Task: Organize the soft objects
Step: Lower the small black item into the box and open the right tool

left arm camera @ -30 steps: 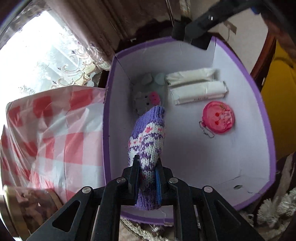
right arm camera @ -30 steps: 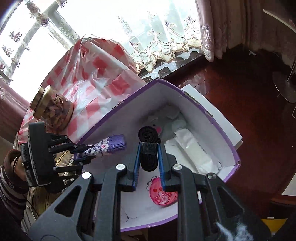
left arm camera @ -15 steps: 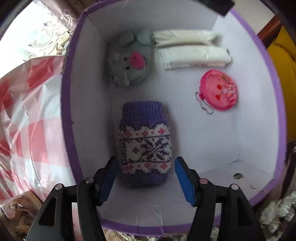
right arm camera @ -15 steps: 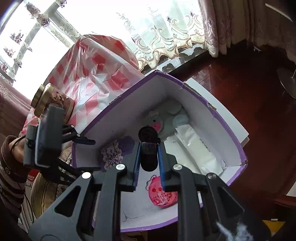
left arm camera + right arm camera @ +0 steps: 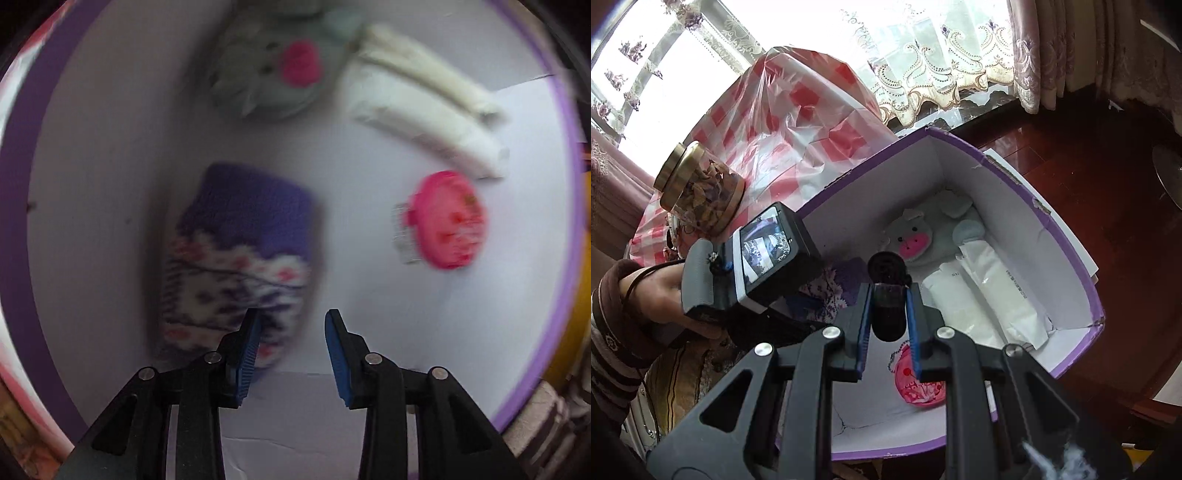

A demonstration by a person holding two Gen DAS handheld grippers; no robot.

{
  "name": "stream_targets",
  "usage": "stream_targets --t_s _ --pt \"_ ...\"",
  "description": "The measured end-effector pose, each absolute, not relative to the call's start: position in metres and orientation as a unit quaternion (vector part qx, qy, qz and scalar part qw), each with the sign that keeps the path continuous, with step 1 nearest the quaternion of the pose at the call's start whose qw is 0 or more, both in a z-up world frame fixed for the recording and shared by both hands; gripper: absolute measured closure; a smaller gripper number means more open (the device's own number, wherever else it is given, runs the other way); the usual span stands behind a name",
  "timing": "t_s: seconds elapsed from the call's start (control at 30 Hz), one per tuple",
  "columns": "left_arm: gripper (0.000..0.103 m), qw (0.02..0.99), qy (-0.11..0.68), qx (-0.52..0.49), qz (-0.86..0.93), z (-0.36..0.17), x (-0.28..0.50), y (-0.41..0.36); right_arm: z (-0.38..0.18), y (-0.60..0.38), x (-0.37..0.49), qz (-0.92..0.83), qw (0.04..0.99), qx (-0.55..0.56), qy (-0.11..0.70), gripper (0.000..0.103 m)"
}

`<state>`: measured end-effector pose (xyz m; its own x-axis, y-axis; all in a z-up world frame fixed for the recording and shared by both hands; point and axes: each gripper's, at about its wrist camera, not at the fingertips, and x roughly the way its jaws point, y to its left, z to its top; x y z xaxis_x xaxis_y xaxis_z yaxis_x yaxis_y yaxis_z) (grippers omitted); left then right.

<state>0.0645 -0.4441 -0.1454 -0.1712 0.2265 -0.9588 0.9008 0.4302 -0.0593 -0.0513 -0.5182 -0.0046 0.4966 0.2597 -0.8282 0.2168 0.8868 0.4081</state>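
Note:
A purple-rimmed white box (image 5: 14,206) (image 5: 1075,258) holds soft things. A purple and white knitted pouch (image 5: 240,258) lies on its floor at the left. My left gripper (image 5: 291,343) is open and empty, low inside the box just right of the pouch. Also in the box are a grey plush animal with a pink nose (image 5: 273,74) (image 5: 923,236), two white packets (image 5: 424,110) (image 5: 990,295) and a pink round purse (image 5: 447,221) (image 5: 923,387). My right gripper (image 5: 886,325) is shut on a black rolled item (image 5: 888,280) above the box.
A red and white checked plastic-wrapped bundle (image 5: 798,110) and a glass jar with a gold lid (image 5: 698,188) stand to the left of the box. Dark wooden table (image 5: 1108,155) lies to the right. Lace curtains hang behind.
My left gripper let go of the knitted pouch, which now lies on the box floor, then moved lower and to the right with its jaws narrower. The right gripper barely moved.

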Motion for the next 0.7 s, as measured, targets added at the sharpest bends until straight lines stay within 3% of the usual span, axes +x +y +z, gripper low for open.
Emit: stream_targets --t_s 0.27,0.47,0.7 --pt "0.064 0.565 0.642 0.307 -0.416 -0.063 0.062 -0.407 -0.035 -0.492 -0.022 0.045 0.809 0.205 0.549 0.081" --pt "0.060 0.702 0.569 0.168 -0.394 0.016 0.060 -0.314 -0.067 -0.469 0.005 0.051 0.785 0.148 0.600 0.081" --pt "0.059 0.784 0.510 0.030 -0.351 0.070 0.056 -0.214 -0.105 -0.454 0.027 0.033 0.757 0.070 0.649 0.078"
